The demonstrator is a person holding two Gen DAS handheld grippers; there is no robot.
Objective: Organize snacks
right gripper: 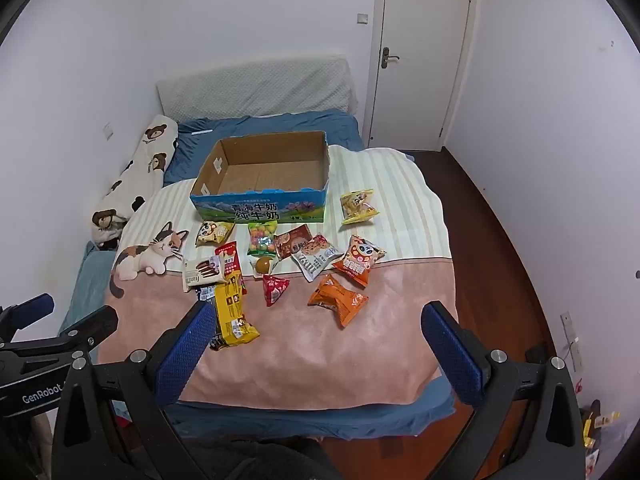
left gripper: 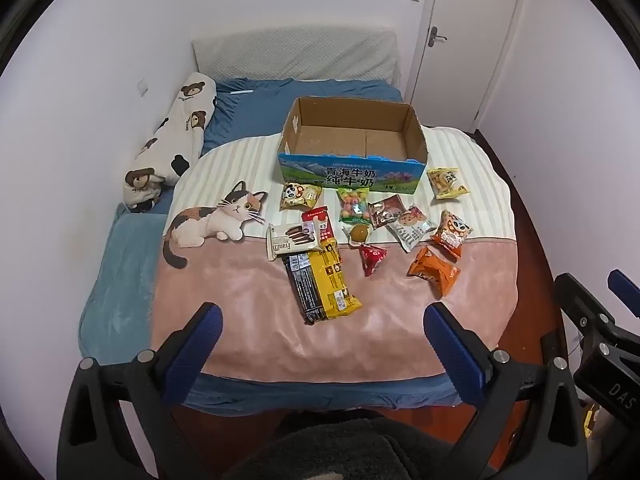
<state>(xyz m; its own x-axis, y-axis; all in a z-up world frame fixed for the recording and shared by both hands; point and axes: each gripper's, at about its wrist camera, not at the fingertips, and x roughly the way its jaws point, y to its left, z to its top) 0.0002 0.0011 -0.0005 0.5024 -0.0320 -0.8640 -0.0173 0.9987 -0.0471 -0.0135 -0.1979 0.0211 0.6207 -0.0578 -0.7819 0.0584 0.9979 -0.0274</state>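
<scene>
Both grippers are spread as wide as they go and neither one has anything in it. The left gripper [left gripper: 322, 320] hangs over the near end of the pink blanket [left gripper: 248, 320], blue fingertips [left gripper: 210, 320] clear of the fabric, nothing touching them. The closest thing ahead of it is the yellow wrapper [left gripper: 336, 280] lying on a dark bar [left gripper: 306, 292], just past the gap between its fingers.

The right gripper [right gripper: 320, 320] is the same story: wide open, empty. From its view that yellow wrapper sits right by its left finger, partly hidden behind it. Whether they touch I can't tell. The orange packet [right gripper: 338, 300] is just ahead, between the fingers.

The rest of the snacks are scattered farther ahead, and the cardboard box [right gripper: 260, 200] sits beyond them, with no snacks inside.
</scene>
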